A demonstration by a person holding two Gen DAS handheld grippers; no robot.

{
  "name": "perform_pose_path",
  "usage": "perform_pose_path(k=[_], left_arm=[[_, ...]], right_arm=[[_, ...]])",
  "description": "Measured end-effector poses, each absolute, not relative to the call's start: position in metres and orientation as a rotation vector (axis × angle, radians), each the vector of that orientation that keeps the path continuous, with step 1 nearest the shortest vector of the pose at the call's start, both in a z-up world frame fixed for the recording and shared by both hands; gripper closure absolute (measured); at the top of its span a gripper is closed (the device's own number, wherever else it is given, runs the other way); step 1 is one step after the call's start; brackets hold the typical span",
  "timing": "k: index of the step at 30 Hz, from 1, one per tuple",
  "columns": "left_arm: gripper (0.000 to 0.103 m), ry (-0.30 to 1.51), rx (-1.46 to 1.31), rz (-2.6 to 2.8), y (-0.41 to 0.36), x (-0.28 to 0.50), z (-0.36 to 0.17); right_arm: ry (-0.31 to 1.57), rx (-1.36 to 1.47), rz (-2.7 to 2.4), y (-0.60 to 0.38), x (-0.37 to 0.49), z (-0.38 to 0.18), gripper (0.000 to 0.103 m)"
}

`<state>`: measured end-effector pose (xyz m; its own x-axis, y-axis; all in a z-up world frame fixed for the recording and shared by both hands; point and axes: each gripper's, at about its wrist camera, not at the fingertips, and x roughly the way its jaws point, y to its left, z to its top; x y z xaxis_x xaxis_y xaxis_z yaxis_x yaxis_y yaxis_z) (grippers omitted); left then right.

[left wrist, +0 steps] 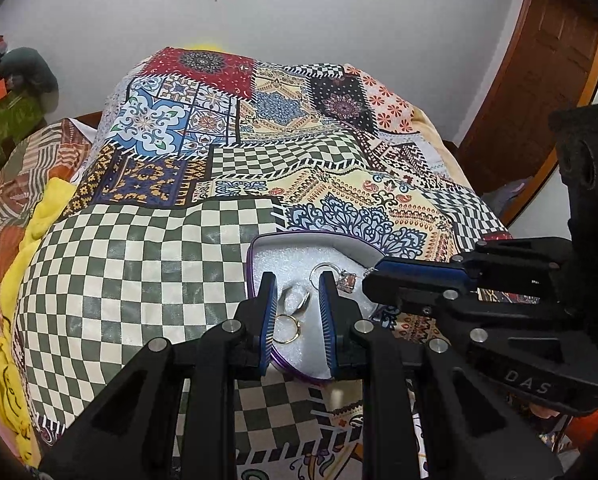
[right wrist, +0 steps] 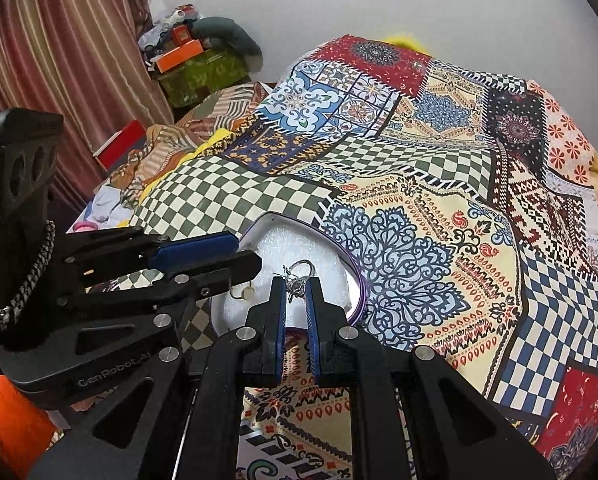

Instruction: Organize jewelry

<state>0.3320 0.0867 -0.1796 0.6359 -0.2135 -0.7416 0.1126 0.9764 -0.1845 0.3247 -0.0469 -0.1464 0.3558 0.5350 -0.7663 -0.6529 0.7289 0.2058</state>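
A purple-rimmed jewelry box (left wrist: 259,242) with white foam lining lies open on the patchwork bedspread; it also shows in the right wrist view (right wrist: 361,286). A gold ring (left wrist: 288,329) and a silver ring (left wrist: 299,300) lie on the foam between my left gripper's (left wrist: 297,284) open fingers. My right gripper (right wrist: 297,286) is nearly closed on a silver pendant earring (right wrist: 298,286) over the box. The same earring (left wrist: 345,278) with its hoop shows in the left wrist view at the right gripper's tips (left wrist: 373,276). The gold ring (right wrist: 243,292) shows under the left gripper (right wrist: 255,260).
The patchwork bedspread (left wrist: 179,240) covers a mounded bed. A yellow blanket (left wrist: 43,216) lies at the left. Boxes and clutter (right wrist: 187,60) stand by the curtain at the far left. A wooden door (left wrist: 539,100) is at the right.
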Motion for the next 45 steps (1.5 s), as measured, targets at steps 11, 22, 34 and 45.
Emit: perform_pose_path(k=[11,22,34,45], left_arm=[[0.082,0.818,-0.117,-0.143,0.101,0.313,-0.163],[0.078,0.831,-0.107,-0.124,0.108,0.302,-0.165],[0.076,0.828,-0.088,-0.120,0.099,0.276,-0.151],[0.067,0.786,-0.073,-0.122,0.081,0.235,-0.123]], right_arm=[[0.929,-0.190,0.783,-0.034,0.324,-0.146,0.094],[0.952,-0.271,0.767,-0.019,0.318,-0.152,0.092],[0.912,-0.246,0.731,-0.041,0.300,-0.125,0.086],[0.834,-0.219,0.703,-0.069,0.258,-0.089,0.085]])
